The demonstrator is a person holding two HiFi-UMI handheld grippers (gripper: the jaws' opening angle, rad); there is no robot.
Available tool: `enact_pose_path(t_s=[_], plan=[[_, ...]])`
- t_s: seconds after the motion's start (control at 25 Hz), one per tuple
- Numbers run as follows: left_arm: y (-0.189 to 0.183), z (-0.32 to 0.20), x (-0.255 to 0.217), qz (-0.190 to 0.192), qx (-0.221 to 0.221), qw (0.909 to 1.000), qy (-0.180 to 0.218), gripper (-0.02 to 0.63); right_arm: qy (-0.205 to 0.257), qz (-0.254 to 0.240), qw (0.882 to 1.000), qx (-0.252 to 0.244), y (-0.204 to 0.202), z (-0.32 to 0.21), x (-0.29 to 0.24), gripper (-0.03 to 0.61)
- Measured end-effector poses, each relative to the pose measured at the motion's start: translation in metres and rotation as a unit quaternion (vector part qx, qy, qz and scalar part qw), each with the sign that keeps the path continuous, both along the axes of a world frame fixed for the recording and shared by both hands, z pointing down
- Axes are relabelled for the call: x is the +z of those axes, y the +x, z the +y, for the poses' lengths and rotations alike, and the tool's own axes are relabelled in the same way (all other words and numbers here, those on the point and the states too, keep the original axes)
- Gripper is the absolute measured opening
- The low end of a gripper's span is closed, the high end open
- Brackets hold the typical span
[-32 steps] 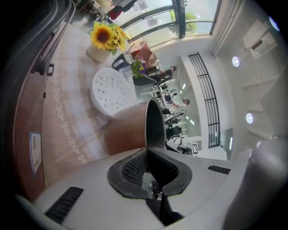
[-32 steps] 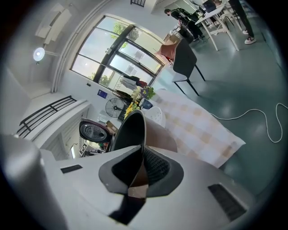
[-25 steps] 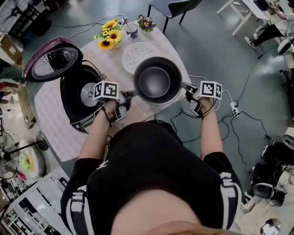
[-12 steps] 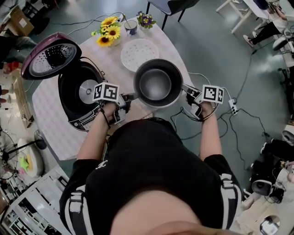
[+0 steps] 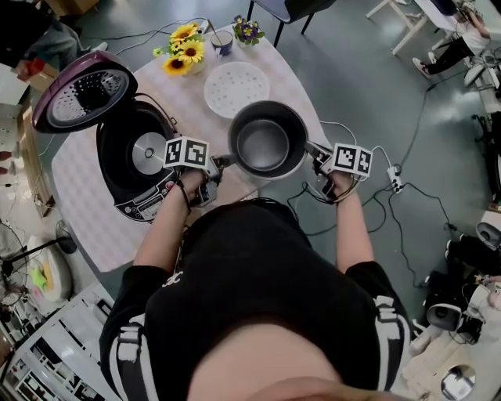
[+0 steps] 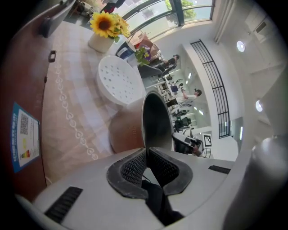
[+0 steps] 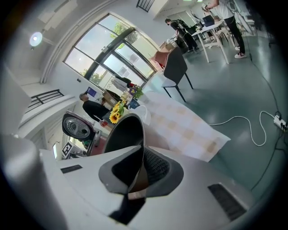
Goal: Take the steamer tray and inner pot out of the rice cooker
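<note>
The dark metal inner pot (image 5: 266,141) hangs over the table's near right part, held by its rim from both sides. My left gripper (image 5: 221,162) is shut on the pot's left rim (image 6: 145,130), and my right gripper (image 5: 311,149) is shut on its right rim (image 7: 140,148). The white perforated steamer tray (image 5: 236,88) lies flat on the tablecloth behind the pot, also in the left gripper view (image 6: 120,83). The rice cooker (image 5: 133,160) stands at the left with its lid (image 5: 78,90) swung open and its cavity empty.
A vase of sunflowers (image 5: 182,55), a cup (image 5: 221,44) and a small pot of purple flowers (image 5: 248,31) stand at the table's far edge. A dark chair (image 5: 293,9) is beyond the table. Cables and a power strip (image 5: 394,182) lie on the floor at right.
Both grippers have sunk a little with the pot between them. The pot now hangs slightly lower and closer to the tablecloth; the grips on its rim are unchanged.
</note>
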State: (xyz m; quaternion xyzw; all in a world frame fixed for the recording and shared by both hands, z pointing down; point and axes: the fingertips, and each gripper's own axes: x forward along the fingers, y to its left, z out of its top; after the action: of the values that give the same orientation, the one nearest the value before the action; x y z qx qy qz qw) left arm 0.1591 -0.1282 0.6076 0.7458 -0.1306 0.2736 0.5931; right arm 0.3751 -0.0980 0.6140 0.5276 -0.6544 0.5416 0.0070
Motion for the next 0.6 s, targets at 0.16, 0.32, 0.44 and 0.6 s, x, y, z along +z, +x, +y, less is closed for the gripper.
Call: enact_pose_path(t_s=[0.16,0.32,0.44,0.6], plan=[[-0.001,-0.004,0.003,-0.021,0.017,0.9991,0.032,0.026,-0.015,0.058,0.998,-0.007,-0.002,-0.004,0.001,0.019],[-0.001,-0.006,0.003,-0.031,0.037,0.9965,0.068,0.044,-0.030,0.113,0.993,-0.005,-0.002,-0.005,0.001,0.026],[-0.003,-0.018,0.002,-0.058,0.041,0.9862,0.150,0.086,-0.009,0.184,0.983,-0.004,-0.002,-0.005,-0.003,0.035],[-0.008,-0.041,-0.016,-0.109,0.040,0.9393,0.323,0.160,0.058,0.295,0.953,0.033,0.008,-0.009,-0.029,0.077]])
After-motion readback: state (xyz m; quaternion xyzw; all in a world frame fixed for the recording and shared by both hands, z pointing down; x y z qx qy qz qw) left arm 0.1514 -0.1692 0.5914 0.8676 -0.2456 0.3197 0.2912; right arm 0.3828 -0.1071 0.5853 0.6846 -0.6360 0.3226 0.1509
